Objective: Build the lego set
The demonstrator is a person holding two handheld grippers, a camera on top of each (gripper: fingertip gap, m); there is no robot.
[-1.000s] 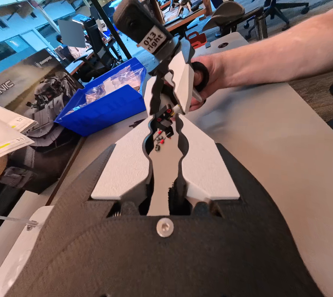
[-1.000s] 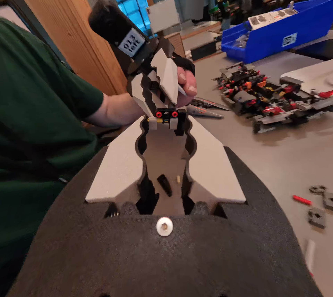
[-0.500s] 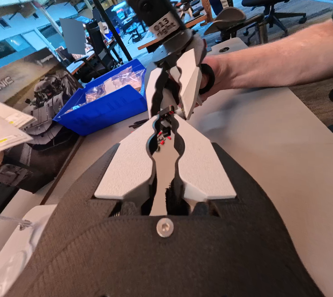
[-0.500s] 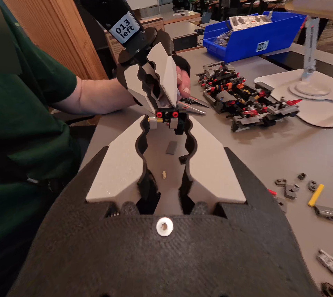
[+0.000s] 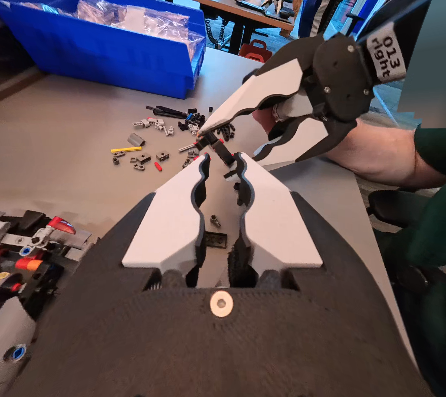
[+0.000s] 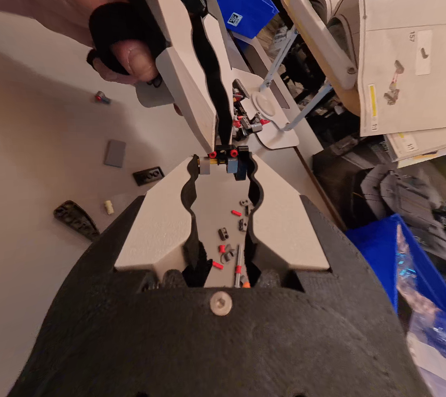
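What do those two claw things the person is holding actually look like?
Both match: the left gripper and right gripper each have two white, angular fingers with wavy black rubbery inner edges, on a rough black printed body with a silver screw. The right one carries a white label. The person wears a dark green sleeve.

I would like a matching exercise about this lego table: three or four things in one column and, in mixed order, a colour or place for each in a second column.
Things
1. storage bin
2. long thin axle
3. small sub-assembly
4. flat studded plate

Colour or place
A. held between the fingertips of the right gripper
B. yellow, lying among the loose pieces
C. blue, with clear bags inside
D. black, on the table between the fingers of the left gripper

Pairs: 1-C, 2-B, 3-A, 4-D
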